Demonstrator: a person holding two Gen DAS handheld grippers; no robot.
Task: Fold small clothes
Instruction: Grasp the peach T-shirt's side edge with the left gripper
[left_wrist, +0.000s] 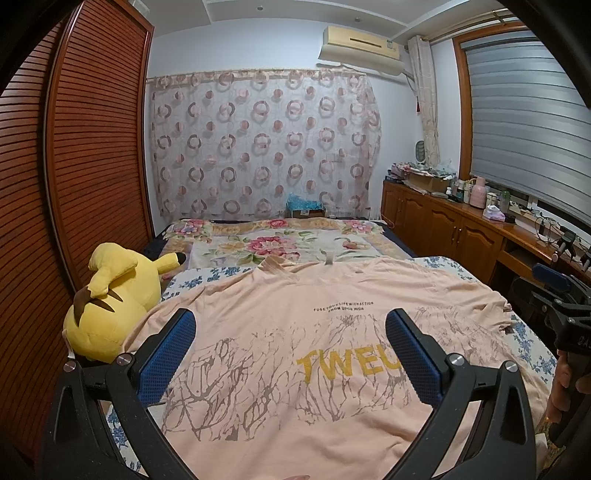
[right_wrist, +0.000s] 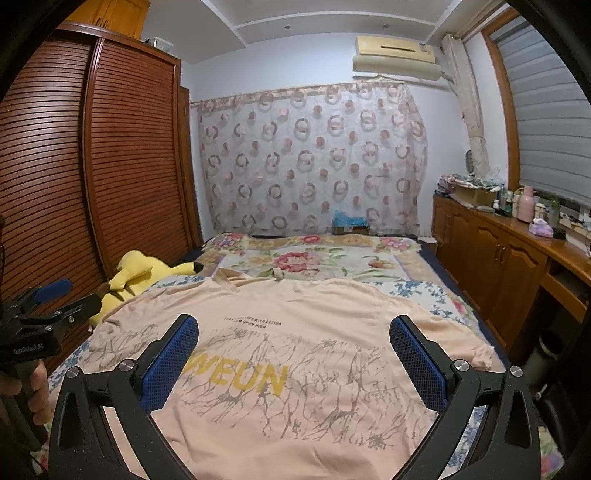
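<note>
Pikachu plush (left_wrist: 110, 295) crowds bed's left edge beside wardrobe (left_wrist: 92, 147) — tight there; cabinet (right_wrist: 498, 251) flanks right; floral bedspread (right_wrist: 306, 258) beyond T-shirt (right_wrist: 295, 332) — open.

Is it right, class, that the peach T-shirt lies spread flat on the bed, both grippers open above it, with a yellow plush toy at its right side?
Not quite: the yellow plush toy lies at the peach T-shirt's left side, as both wrist views show. The rest holds.
</note>
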